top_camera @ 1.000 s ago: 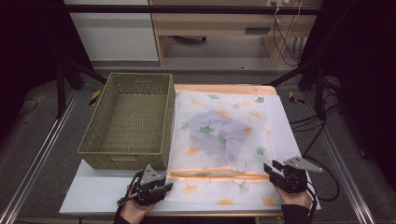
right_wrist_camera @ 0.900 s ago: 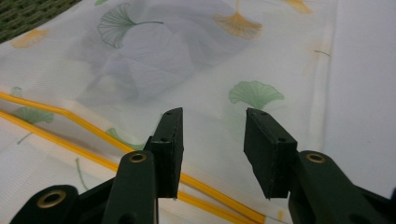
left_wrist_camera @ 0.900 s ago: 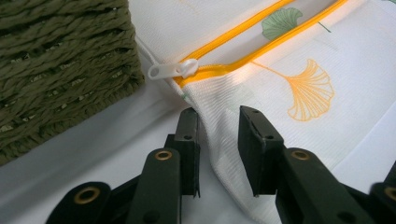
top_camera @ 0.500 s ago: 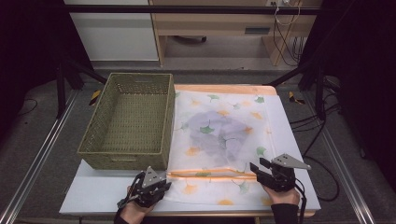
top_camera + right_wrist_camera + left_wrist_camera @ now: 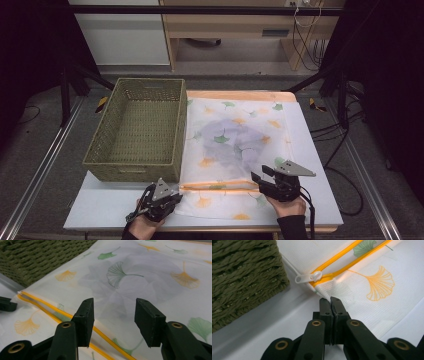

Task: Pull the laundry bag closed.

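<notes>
Left gripper [image 5: 331,302] jaws just closed, pinching the near-left corner of the white ginkgo-print mesh zipper bag [image 5: 240,145] on the bench, right of the woven basket [image 5: 137,130]. Right gripper [image 5: 113,315] has been opening, empty, over the orange zipper [image 5: 57,311]: bag anchored, zipper work likely next.

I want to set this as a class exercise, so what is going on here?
A person works a mesh laundry bag with two handheld grippers. The left gripper has just closed on the bag's corner, beside the zipper pull. The right gripper hovers open over the orange zipper, its jaws having just widened. A wicker basket stands alongside.
</notes>
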A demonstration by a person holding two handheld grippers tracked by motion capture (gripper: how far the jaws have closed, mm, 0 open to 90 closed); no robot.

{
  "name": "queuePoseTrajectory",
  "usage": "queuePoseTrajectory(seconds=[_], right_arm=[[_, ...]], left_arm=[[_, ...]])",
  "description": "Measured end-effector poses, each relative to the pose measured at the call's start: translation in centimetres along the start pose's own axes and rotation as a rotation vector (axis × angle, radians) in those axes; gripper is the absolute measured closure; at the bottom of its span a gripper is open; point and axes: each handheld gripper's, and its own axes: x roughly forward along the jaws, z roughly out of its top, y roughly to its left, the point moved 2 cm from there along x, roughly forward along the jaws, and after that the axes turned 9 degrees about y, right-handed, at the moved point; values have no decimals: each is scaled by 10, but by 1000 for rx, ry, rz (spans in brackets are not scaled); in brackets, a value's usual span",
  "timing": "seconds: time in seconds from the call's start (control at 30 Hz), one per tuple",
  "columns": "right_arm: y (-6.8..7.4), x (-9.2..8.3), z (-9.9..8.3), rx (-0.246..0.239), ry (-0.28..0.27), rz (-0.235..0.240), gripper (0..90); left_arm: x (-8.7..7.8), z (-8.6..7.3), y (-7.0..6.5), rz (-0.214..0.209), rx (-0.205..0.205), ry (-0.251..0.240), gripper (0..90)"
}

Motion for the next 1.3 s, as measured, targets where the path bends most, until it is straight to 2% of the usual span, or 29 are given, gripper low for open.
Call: queuePoseTrajectory(seconds=[0.13, 0.43, 0.87, 1.3], right_arm=[[10, 6, 7, -7, -1, 22, 494], [30, 22, 20, -17, 11, 56, 501], [82, 58, 38, -93, 51, 145, 535], [122, 86, 39, -129, 94, 205, 575]], left_arm=[[0, -1, 1, -13, -12, -4, 877], [0, 0, 1, -11, -14, -2, 876], [0, 0, 1, -12, -8, 2, 876], [-1, 0, -3, -5, 5, -14, 879]])
